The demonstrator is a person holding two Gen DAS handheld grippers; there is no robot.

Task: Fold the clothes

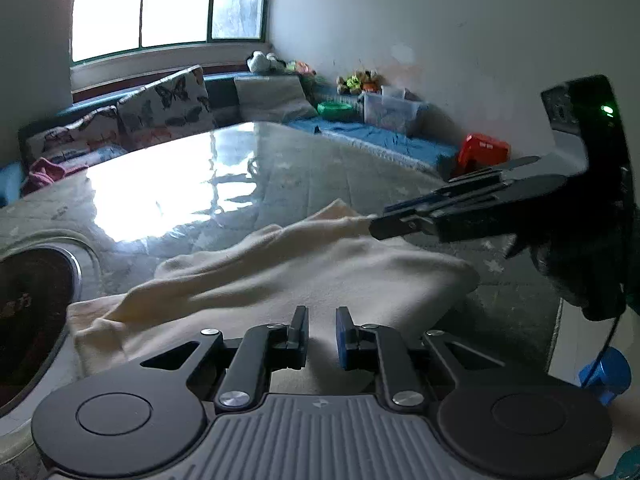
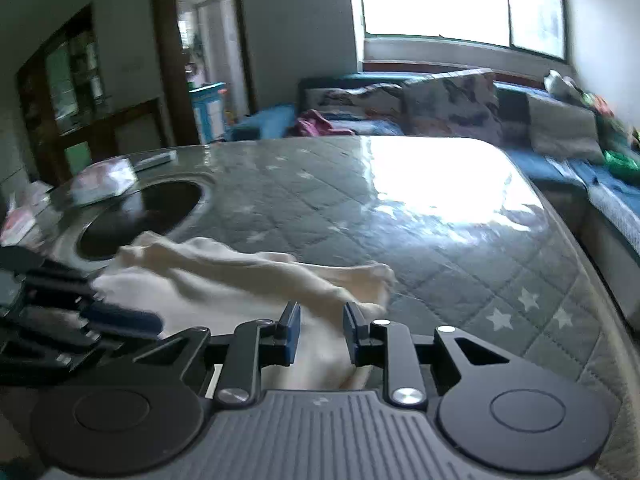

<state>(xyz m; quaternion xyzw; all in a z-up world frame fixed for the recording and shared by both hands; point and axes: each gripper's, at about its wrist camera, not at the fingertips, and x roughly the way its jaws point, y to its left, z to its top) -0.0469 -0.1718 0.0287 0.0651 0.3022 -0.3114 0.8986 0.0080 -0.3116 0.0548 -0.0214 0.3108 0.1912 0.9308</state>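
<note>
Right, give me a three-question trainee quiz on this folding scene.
1. True or false: the cream garment lies on a bare wooden table.
2. What is set into the tabletop beside the garment? A) a round dark opening B) a laptop C) a vase
3. In the left wrist view, which gripper's tip meets the garment's lifted corner?

Key: 1 false, it lies on a quilted star-patterned cover; 2 A; 3 the right gripper.

The quilted table (image 2: 400,216) lies bare across the frame's centre and right; a round dark opening (image 2: 140,216) and packets (image 2: 102,184) crowd its left.
</note>
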